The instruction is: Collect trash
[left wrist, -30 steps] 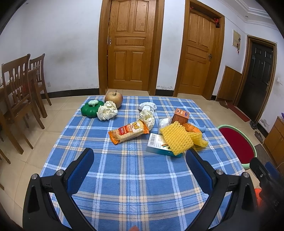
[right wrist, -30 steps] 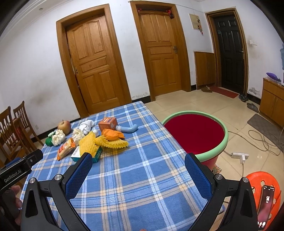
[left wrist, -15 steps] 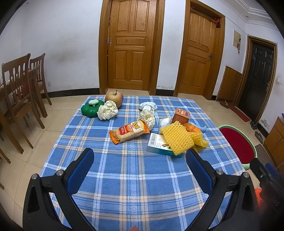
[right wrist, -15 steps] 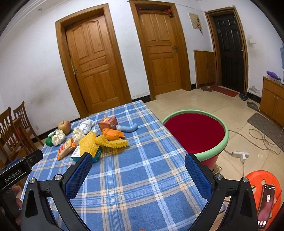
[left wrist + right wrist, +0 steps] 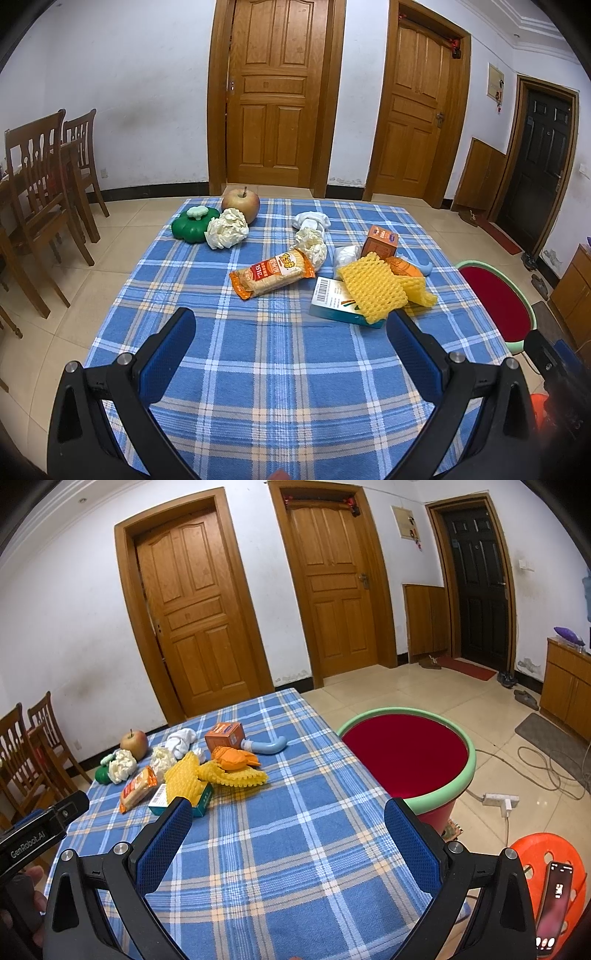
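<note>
On blue plaid tablecloth (image 5: 280, 369): yellow foam fruit net (image 5: 373, 286), orange snack wrapper (image 5: 275, 272), crumpled white tissues (image 5: 226, 233), all far of both grippers. Left gripper (image 5: 291, 328) and right gripper (image 5: 288, 812): jaws spread wide, empty. Red green-rimmed bin (image 5: 406, 753) right of table. Nothing moved since earlier frames; collection unstarted.

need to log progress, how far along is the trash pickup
Barely begun. Done: nothing; the red bin looks empty. In hand: nothing; the left gripper and right gripper hang open over the tablecloth. Left: the yellow foam nets, snack wrapper, boxes and crumpled paper.
</note>
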`<act>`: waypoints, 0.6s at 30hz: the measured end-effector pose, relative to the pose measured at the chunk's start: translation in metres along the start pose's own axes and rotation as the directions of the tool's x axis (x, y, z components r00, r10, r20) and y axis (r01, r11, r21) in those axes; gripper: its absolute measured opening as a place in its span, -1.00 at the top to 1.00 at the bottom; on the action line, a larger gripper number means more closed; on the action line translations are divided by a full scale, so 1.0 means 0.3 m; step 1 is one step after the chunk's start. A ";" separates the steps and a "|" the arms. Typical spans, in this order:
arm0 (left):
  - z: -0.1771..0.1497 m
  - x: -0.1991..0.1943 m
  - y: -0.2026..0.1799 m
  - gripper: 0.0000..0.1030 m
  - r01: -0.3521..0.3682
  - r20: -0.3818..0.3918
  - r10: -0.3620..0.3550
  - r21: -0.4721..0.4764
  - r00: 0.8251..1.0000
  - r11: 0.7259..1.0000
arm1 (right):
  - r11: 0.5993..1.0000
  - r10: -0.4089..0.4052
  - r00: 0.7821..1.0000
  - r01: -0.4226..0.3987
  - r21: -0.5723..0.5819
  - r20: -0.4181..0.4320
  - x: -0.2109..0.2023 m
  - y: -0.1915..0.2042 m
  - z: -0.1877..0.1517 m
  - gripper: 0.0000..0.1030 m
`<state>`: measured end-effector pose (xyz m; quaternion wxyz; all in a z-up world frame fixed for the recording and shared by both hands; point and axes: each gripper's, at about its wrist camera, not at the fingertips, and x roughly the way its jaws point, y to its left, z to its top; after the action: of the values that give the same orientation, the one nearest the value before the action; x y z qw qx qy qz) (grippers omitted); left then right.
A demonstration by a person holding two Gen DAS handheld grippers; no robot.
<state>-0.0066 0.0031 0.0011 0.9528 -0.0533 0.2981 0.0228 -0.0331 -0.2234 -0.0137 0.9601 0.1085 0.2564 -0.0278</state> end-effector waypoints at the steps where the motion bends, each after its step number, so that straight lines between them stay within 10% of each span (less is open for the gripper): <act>1: 0.000 0.000 0.000 -0.97 0.000 0.000 0.000 0.001 1.000 1.000 | 1.000 0.000 1.000 0.000 -0.001 0.000 -0.001 -0.001 0.000 -1.00; 18: 0.073 0.069 0.081 -0.97 -0.044 -0.042 0.043 -0.011 0.998 0.999 | 1.000 0.015 0.999 -0.015 -0.002 -0.031 0.044 0.015 0.042 -1.00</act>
<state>0.0210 0.0299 0.0051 0.9452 -0.0529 0.3190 0.0442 -0.0151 -0.2219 -0.0087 0.9562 0.1097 0.2706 -0.0185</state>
